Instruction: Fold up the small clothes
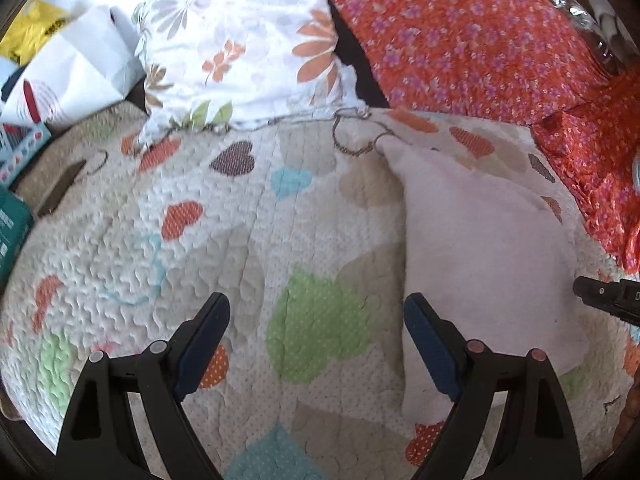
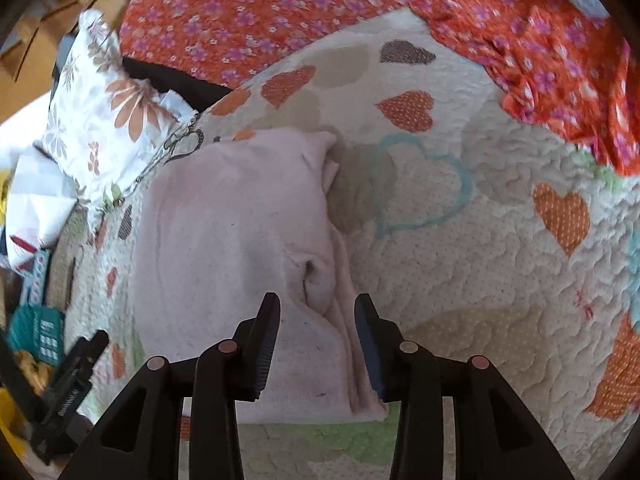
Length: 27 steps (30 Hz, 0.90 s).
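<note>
A pale pink small garment (image 2: 232, 240) lies folded flat on the heart-patterned quilt (image 2: 480, 240). In the left wrist view the garment (image 1: 480, 248) lies to the right. My right gripper (image 2: 318, 308) is open just above the garment's right folded edge, with nothing between its fingers. My left gripper (image 1: 316, 308) is open and empty over bare quilt (image 1: 240, 240), its right finger next to the garment's left edge. The right gripper's tip (image 1: 608, 296) shows at the right edge of the left wrist view, and the left gripper (image 2: 72, 384) shows at the lower left of the right wrist view.
A white floral pillow (image 1: 248, 44) and an orange floral cloth (image 1: 472, 40) lie at the far side of the quilt. The orange cloth (image 2: 560, 60) also bunches at the right. Paper bags (image 1: 76, 68) and boxes (image 1: 12, 232) crowd the left edge.
</note>
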Each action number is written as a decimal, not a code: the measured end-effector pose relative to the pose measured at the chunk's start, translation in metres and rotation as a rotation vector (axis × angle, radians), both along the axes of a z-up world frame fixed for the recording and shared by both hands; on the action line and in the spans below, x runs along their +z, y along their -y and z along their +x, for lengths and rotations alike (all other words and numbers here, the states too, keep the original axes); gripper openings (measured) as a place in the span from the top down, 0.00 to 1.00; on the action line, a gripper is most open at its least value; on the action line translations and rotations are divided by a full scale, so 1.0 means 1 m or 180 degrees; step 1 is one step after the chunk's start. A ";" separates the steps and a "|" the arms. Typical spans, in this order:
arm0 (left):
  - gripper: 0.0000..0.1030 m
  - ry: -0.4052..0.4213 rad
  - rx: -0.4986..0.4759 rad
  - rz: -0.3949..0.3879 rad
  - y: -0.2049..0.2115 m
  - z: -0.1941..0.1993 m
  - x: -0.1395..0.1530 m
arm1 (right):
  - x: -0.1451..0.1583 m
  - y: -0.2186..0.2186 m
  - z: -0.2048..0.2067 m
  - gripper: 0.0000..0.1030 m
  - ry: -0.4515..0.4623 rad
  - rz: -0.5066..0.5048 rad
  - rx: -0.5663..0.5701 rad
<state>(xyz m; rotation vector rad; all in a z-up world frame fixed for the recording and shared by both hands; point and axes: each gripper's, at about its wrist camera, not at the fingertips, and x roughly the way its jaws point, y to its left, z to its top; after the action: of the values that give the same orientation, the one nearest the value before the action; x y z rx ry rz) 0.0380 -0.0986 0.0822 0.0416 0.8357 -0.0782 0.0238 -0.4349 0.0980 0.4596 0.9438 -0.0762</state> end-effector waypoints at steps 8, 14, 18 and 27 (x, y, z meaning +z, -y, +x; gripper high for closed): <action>0.15 0.0062 -0.0049 0.0138 0.007 -0.004 0.002 | -0.001 -0.010 0.000 0.50 0.0017 -0.0147 0.0063; 0.15 0.0046 -0.0056 0.0137 0.007 -0.006 0.002 | -0.001 -0.017 -0.001 0.50 0.0006 -0.0240 0.0093; 0.15 -0.0006 -0.0086 0.0110 0.005 -0.007 0.000 | 0.001 -0.021 -0.003 0.49 0.0012 -0.0317 0.0099; 0.15 -0.0057 -0.0123 0.0097 0.005 -0.009 -0.003 | 0.004 -0.030 -0.006 0.45 0.0014 -0.0444 0.0158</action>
<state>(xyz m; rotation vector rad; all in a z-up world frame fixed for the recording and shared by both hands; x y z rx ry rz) 0.0289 -0.1038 0.0796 0.0858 0.8543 -0.1022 0.0176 -0.4046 0.1016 0.3072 0.9382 -0.0954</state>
